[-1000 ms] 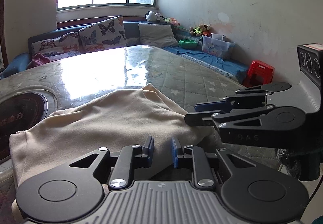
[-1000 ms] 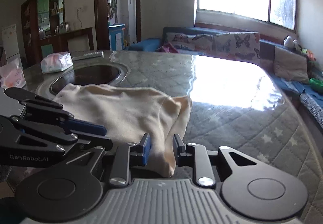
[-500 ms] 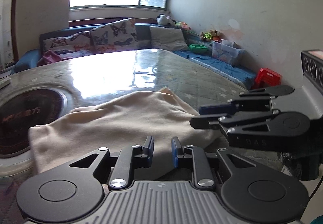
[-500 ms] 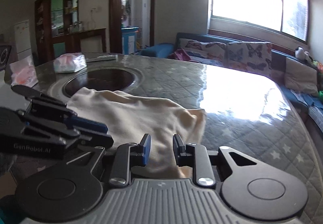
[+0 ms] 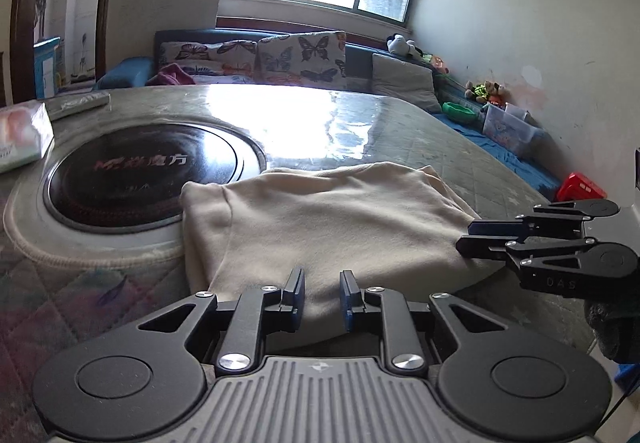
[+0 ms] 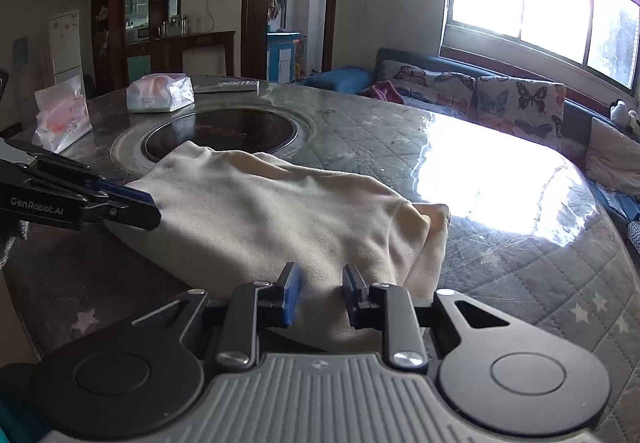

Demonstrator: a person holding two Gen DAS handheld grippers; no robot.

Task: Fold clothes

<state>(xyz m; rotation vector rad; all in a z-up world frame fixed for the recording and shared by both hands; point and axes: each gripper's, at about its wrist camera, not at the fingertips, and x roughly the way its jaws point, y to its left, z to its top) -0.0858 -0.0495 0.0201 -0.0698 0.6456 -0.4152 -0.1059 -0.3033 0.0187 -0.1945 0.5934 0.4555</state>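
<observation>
- The cloth [image 5: 328,219], cream and folded over on itself, lies on the table [image 5: 420,139] near its front edge; its left corner overlaps the rim of the round dark plate [image 5: 148,179] set into the table.
- The left tool [image 5: 322,297] sits at the cloth's near left edge, pointing down and across the table. Cloth runs between its blue pads [image 5: 298,293], which stand only a narrow gap apart; the hem appears pinched there, lifted slightly off the table.
- The right tool [image 6: 320,297] has the cloth's near right edge in the same way: a fold of cloth passes between its nearly closed pads [image 6: 290,295], just left of the bunched right corner.
- Each tool shows in the other's view, low and side-on at the cloth's edge, the right tool [image 5: 476,239] at the far right and the left tool [image 6: 140,209] at the far left.
- Two tissue packs [image 6: 160,93] lie on the table's far left side, well apart from the cloth.
</observation>
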